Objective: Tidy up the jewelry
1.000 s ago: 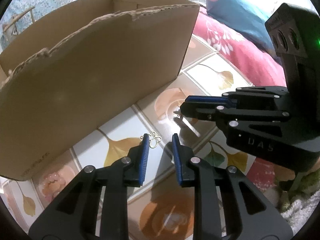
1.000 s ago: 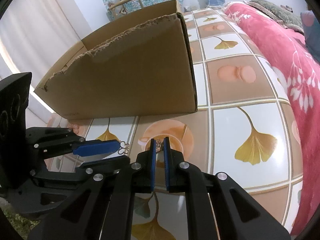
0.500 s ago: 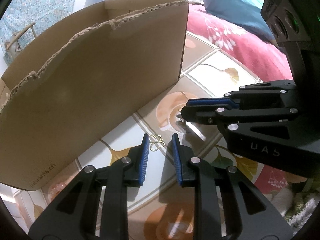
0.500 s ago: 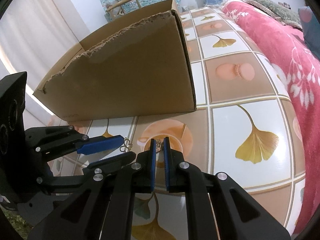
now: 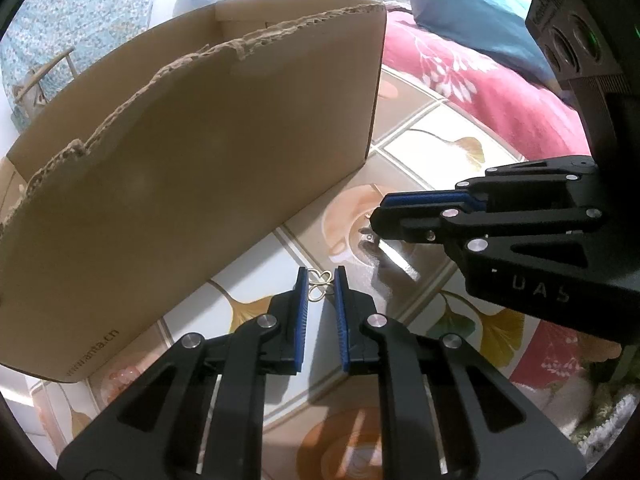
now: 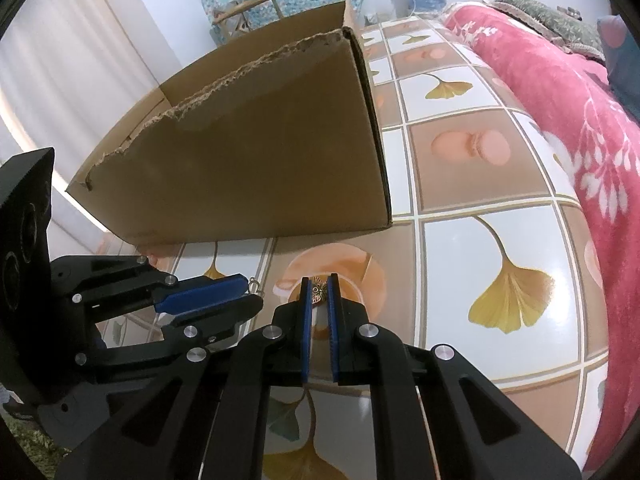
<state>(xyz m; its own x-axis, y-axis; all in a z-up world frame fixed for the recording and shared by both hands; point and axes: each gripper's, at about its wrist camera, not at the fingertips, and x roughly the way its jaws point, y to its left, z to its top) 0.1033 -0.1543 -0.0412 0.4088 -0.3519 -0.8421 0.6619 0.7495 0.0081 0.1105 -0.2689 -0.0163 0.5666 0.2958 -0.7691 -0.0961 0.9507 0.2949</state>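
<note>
— Well, box standing on tiled cloth, torn along its top edge; red blanket off to the right

— Left gripper?

— Spread a little around a gold wire charm, apparently touching it on both sides

— And right gripper?

— Nipping a small bronze charm at the tips, just beside the left, in front of the box

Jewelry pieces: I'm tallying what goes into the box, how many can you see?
2: a gold wire charm between the left gripper's jaws, a bronze charm clamped in the right gripper. Others may be hidden.
</note>
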